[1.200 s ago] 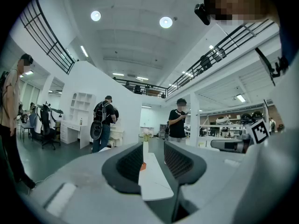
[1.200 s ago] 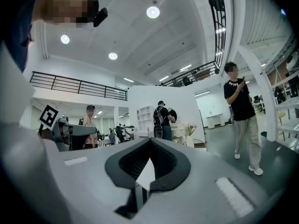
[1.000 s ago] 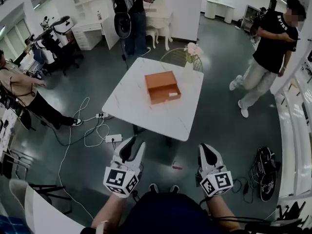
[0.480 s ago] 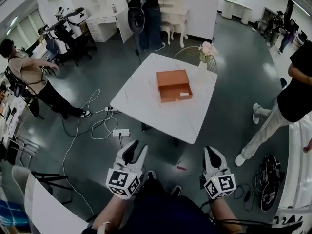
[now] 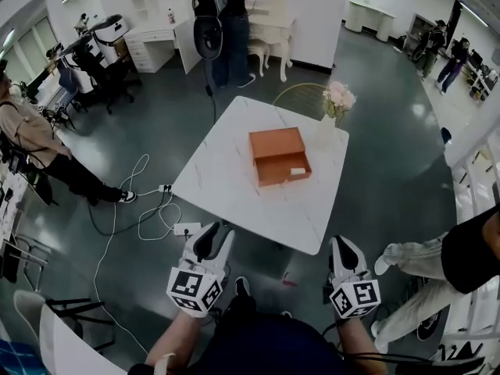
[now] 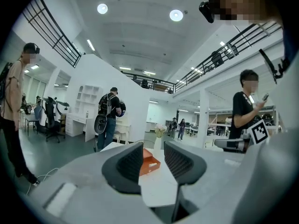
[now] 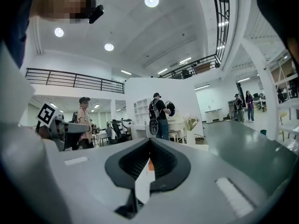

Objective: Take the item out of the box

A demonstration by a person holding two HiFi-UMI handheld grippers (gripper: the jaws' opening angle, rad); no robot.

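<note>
You are holding the left gripper (image 5: 214, 237) low in front of you with its jaws standing apart and nothing between them. The right gripper (image 5: 343, 244) is sitting level with it, its jaws closed tip to tip on nothing. Both are hanging over the floor, short of the near edge of the white table (image 5: 234, 190).

The orange box (image 5: 277, 148) is lying straight ahead of you on the middle of that table, well apart from both grippers and about midway between their lines, so neither one is clearly nearer. In the left gripper view the box (image 6: 150, 162) is showing right in the gap between the jaws. In the right gripper view only a sliver of it (image 7: 150, 165) is showing through the slit.

Its long side is running across your view, turned slightly. Its lower, open-looking front part is facing you, and a small white piece (image 5: 298, 171) is lying there toward the right end. That is probably favouring your right gripper, which would have to open first.
</note>
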